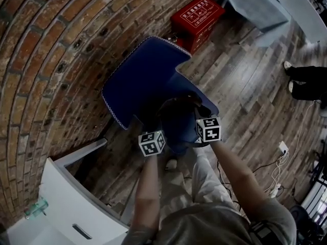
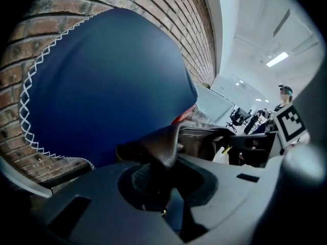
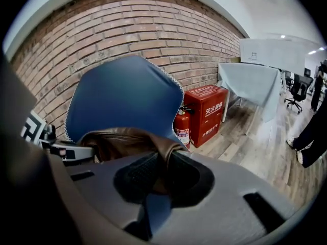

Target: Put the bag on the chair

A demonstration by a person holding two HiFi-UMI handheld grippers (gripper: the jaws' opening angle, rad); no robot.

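Head view: we see the bag (image 1: 176, 114), dark, at frame centre, over the front of the blue chair (image 1: 138, 80) seat. Both forearms come up from the bottom edge, nearly parallel. The left gripper (image 1: 149, 129) is at lower centre-left and the right gripper (image 1: 200, 116) is a bit higher to its right, one on each side of the bag. We can't tell here if the bag's bottom touches the seat.

Left gripper view: jaws are clenched on a fold of the bag's dark leather at lower centre. The rest of the bag sags off to the right, and the chair back fills the upper left against the brick wall (image 2: 189, 14).

Right gripper view: jaws are pinched on the bag's brown edge at lower centre. The bag body hangs to the left of them, in front of the chair back. A red box (image 3: 207, 111) and a fire extinguisher (image 3: 182, 126) stand on the floor at centre right.

Progress, as we judge it: the bag is brought to the chair and lined up over the seat, but not let go. What's left is to settle it on the seat, open both grippers and pull back.
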